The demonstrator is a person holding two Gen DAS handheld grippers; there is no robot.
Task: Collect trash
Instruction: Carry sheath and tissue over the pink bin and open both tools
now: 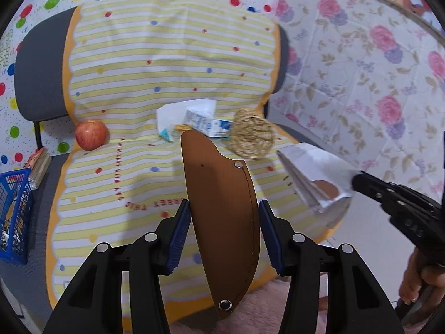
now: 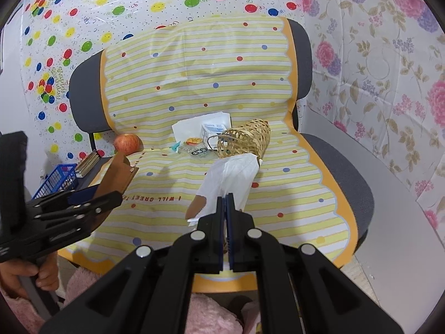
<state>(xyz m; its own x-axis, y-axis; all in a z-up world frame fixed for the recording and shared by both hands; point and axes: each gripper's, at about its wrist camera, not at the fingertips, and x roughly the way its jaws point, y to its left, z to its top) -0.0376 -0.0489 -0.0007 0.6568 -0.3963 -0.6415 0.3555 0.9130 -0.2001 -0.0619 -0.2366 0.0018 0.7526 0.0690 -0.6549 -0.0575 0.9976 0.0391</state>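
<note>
My left gripper (image 1: 224,215) is shut on a brown leather sheath (image 1: 222,208) and holds it above the striped seat cover (image 1: 116,194). My right gripper (image 2: 225,199) is shut on a white paper bag (image 2: 230,178); the bag also shows in the left wrist view (image 1: 311,178). At the back of the seat lie a woven basket (image 2: 244,139) on its side, a small milk carton (image 2: 212,130), white paper (image 2: 192,125) and small wrappers (image 2: 194,146).
A red apple (image 2: 126,143) lies at the seat's left. A blue crate (image 1: 14,217) and a stack of cards (image 1: 39,167) sit left of the chair. Patterned sheets hang behind. A pink fluffy rug (image 2: 211,317) lies below.
</note>
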